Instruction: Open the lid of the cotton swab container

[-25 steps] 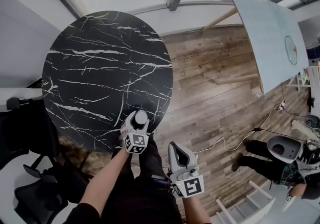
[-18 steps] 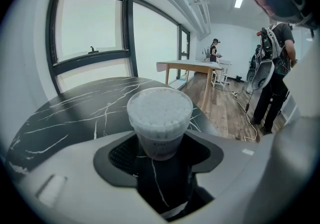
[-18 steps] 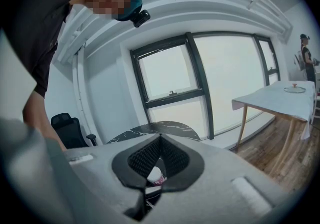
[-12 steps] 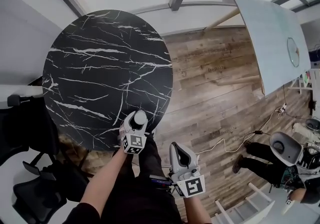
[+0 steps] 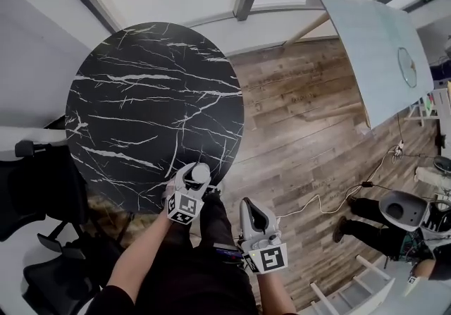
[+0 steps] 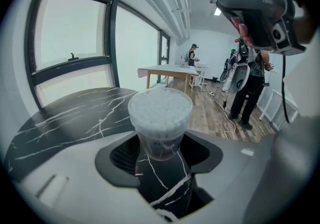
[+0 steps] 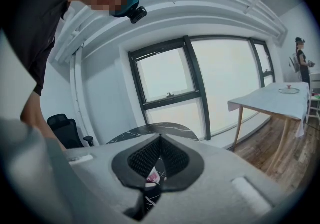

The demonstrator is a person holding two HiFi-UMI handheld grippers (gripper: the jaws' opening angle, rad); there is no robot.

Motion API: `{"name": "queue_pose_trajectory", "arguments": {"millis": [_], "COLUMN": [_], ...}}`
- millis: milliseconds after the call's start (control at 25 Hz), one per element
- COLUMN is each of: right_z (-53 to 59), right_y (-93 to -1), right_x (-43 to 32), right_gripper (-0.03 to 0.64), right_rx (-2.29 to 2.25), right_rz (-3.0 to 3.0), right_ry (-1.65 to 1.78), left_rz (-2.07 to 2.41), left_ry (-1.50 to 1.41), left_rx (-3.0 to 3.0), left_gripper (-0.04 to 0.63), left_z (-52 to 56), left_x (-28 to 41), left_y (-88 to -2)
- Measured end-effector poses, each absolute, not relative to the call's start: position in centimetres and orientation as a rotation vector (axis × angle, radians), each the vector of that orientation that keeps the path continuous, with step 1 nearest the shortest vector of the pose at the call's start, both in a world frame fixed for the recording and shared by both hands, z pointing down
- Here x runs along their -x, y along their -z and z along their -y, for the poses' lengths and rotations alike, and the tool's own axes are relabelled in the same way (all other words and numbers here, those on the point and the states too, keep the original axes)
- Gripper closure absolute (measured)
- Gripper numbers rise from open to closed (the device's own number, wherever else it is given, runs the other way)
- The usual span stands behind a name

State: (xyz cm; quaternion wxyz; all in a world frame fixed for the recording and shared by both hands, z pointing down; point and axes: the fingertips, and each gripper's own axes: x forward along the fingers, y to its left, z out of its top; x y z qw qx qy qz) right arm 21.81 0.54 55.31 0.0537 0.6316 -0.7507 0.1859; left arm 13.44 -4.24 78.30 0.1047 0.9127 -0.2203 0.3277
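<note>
Left gripper (image 6: 160, 152) pinched the cotton swab container (image 6: 160, 113), jaws just closing; a weak hold could have dropped it off the marble table's (image 6: 75, 113) near edge.

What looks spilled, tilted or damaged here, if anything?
Nothing stands out. The cotton swab container stands upright between the left tongs, which have just been closing on it; nothing has spilled onto the marble table.

left gripper (image 5: 192, 178) at near edge of black marble table (image 5: 141, 102), jaws just closing on cotton swab container (image 5: 200, 173). right gripper (image 5: 253, 208) beside it, off the table, over wood floor (image 5: 303, 144).
</note>
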Motion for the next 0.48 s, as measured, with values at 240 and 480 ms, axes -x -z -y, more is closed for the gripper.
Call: {"name": "queue_pose_trajectory", "arguments": {"millis": [240, 480], "right_z": [-0.7, -0.5], "right_y": [-53.8, -51.2], "right_x": [-19.3, -17.4], "right_gripper": [0.621, 0.621], "right_rx": [-1.881, -1.824], "right_rz": [2.312, 2.352], "right_ry": [-0.529, -0.474], "left_rz": [0.514, 0.409], "left_ry": [-0.999, -1.016], "left_rx": [-2.758, -2.792], "left_gripper": [0.336, 0.337], "left_z": [3.2, 1.6], "left_x": [-11.0, -9.1], "left_y": [-72.6, -67.6]}}
